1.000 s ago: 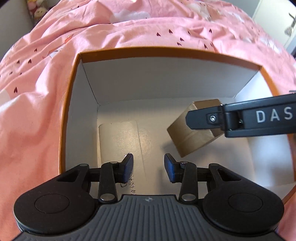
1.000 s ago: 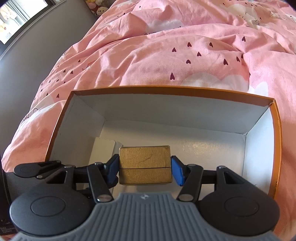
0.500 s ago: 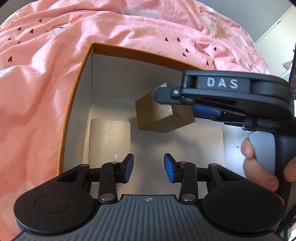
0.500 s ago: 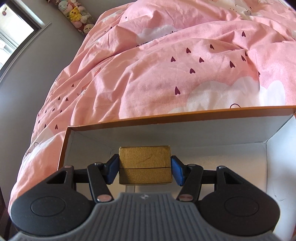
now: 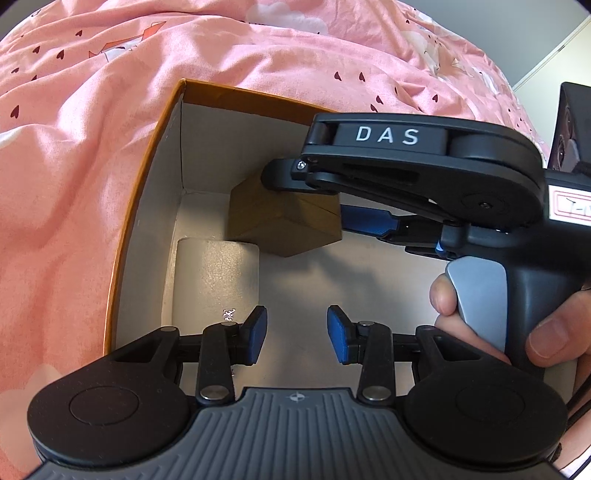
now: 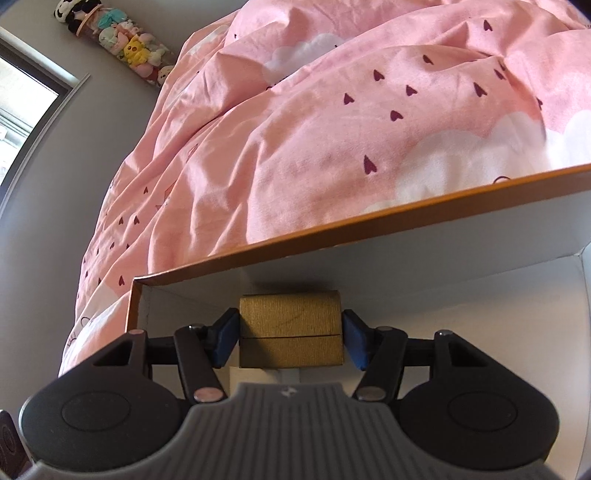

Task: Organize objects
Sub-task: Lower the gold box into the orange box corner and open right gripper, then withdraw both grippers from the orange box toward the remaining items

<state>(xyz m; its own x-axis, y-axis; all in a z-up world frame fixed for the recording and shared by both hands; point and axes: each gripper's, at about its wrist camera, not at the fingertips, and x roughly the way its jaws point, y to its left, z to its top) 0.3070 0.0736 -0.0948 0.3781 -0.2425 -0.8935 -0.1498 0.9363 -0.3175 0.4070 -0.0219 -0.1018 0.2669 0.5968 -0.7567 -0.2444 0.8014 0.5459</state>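
Right wrist view: gold box (image 6: 290, 330) clamped at its two sides between the blue pads (image 6: 226, 336) of the right gripper (image 6: 290, 336), held inside the orange-rimmed carton (image 6: 369, 230) near its far left corner. Left wrist view: the same gold box (image 5: 282, 221) hangs above the carton floor, just beyond a flat white pack (image 5: 216, 275) lying along the left wall (image 5: 155, 206). Left gripper (image 5: 296, 330) hovers over the carton floor, jaws parted and holding nothing. Carton rests on a pink heart-print duvet (image 6: 332, 129); plush toys (image 6: 122, 35) line the grey wall.
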